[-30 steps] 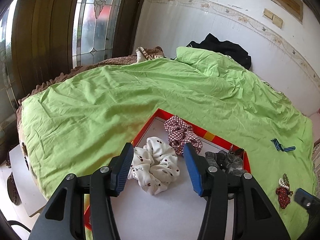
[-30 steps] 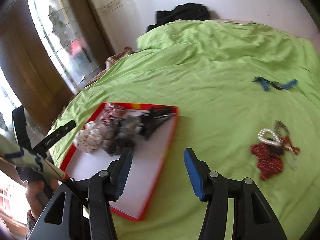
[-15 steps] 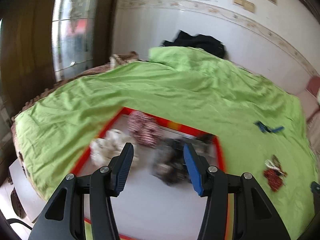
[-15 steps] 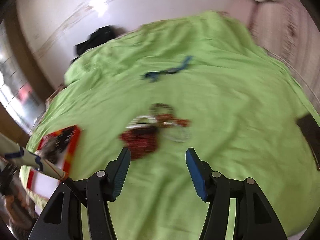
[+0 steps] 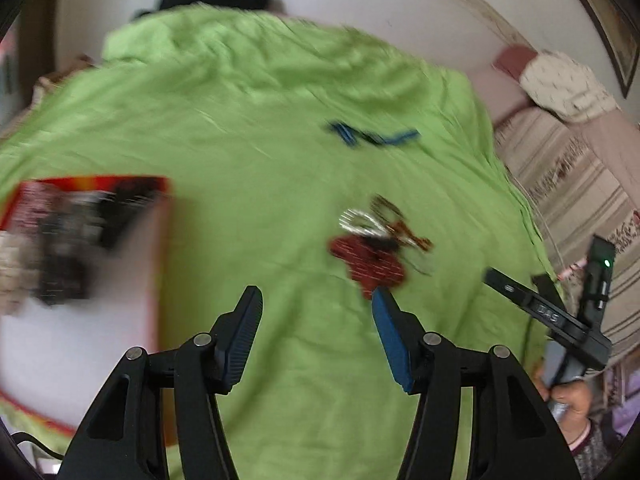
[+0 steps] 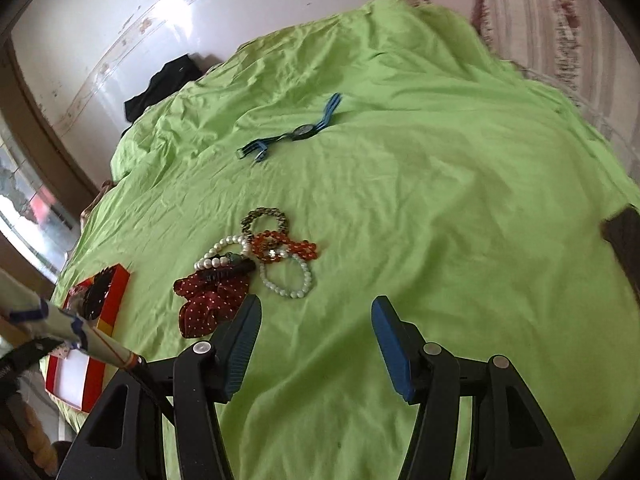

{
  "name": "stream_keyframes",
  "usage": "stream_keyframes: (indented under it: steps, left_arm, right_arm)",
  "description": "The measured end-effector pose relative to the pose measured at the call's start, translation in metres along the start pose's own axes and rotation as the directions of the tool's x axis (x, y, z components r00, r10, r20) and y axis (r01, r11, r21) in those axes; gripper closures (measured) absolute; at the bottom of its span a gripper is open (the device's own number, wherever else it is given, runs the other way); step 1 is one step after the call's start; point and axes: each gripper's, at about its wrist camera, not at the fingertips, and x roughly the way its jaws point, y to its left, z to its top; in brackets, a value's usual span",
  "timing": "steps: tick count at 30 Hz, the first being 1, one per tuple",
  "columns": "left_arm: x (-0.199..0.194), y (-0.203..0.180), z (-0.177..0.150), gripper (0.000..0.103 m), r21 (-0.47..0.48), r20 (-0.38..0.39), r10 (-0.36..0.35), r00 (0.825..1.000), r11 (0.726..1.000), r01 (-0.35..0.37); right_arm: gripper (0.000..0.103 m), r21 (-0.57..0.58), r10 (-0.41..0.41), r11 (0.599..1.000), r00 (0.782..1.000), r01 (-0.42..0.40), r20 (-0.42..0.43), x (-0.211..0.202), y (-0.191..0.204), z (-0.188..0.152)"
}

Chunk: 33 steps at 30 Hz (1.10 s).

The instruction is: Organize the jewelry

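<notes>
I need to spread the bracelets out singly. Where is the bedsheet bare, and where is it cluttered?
Bare green bedsheet lies right of the bracelet pile, between the blue wristwatch and the open right gripper. It is crowded where the bead bracelets overlap the red polka-dot bow, and in the red-rimmed tray.

The left gripper (image 5: pixel 316 300) had its jaws wide apart, and nothing sat between them. The right gripper (image 6: pixel 316 308) was the same, with its jaws spread wide and bare. Both pointed forward and a little down. In the left view, the person's right hand (image 5: pixel 568 396) showed low at the side, wrapped around a gripper handle.
</notes>
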Motion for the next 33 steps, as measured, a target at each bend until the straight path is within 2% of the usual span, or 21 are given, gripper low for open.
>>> stream_keyframes:
  steps: [2, 6, 9, 12, 15, 17, 18, 19, 22, 26, 30, 33]
  left_arm:
    - [0.024, -0.010, 0.003, 0.047, 0.005, -0.035, -0.008, 0.999, 1.000, 0.008]
    - [0.071, -0.023, 0.012, 0.047, -0.018, -0.100, -0.042, 0.994, 0.999, 0.040]
    - [0.098, -0.030, 0.016, 0.047, -0.030, -0.132, -0.059, 0.989, 0.998, 0.055]
    - [0.117, -0.037, 0.019, 0.047, -0.023, -0.151, -0.062, 0.987, 0.998, 0.059]
    - [0.130, -0.039, 0.020, 0.047, -0.028, -0.166, -0.062, 0.984, 0.998, 0.058]
    - [0.139, -0.038, 0.019, 0.065, -0.049, -0.188, -0.058, 0.980, 0.998, 0.050]
    - [0.143, -0.037, 0.017, 0.085, -0.056, -0.211, -0.055, 0.976, 0.997, 0.044]
    - [0.145, -0.035, 0.015, 0.090, -0.063, -0.231, -0.065, 0.971, 0.997, 0.051]
    - [0.132, -0.031, 0.010, 0.091, -0.072, -0.223, -0.074, 0.972, 0.996, 0.059]
    - [0.095, -0.016, -0.002, 0.091, -0.084, -0.208, -0.090, 0.974, 0.994, 0.074]
    - [0.069, 0.005, -0.023, 0.091, -0.112, -0.228, -0.118, 0.966, 0.989, 0.094]
    - [0.060, 0.020, -0.042, 0.090, -0.125, -0.229, -0.128, 0.965, 0.987, 0.101]
  right_arm:
    - [0.042, -0.017, 0.016, 1.000, 1.000, -0.016, -0.018, 0.013, 0.001, 0.003]
    - [0.051, -0.052, 0.067, 0.996, 0.995, -0.070, -0.071, 0.044, 0.003, 0.011]
    - [0.053, -0.051, 0.088, 0.994, 0.990, -0.094, -0.107, 0.063, 0.003, 0.013]
    - [0.055, -0.044, 0.102, 0.993, 0.986, -0.108, -0.130, 0.076, 0.002, 0.013]
    - [0.065, -0.048, 0.095, 0.994, 0.985, -0.103, -0.145, 0.086, 0.000, 0.013]
    - [0.077, -0.047, 0.091, 0.994, 0.983, -0.100, -0.157, 0.091, -0.001, 0.013]
    - [0.091, -0.047, 0.095, 0.993, 0.982, -0.104, -0.164, 0.093, -0.001, 0.013]
    - [0.096, -0.045, 0.102, 0.993, 0.979, -0.111, -0.175, 0.095, -0.001, 0.012]
    - [0.097, -0.047, 0.117, 0.991, 0.976, -0.128, -0.181, 0.091, 0.001, 0.010]
    - [0.097, -0.041, 0.130, 0.989, 0.974, -0.140, -0.188, 0.076, 0.003, 0.002]
    - [0.097, 0.006, 0.146, 0.989, 0.966, -0.148, -0.213, 0.047, -0.003, -0.019]
    - [0.097, 0.000, 0.126, 0.992, 0.970, -0.129, -0.209, 0.029, -0.005, -0.033]
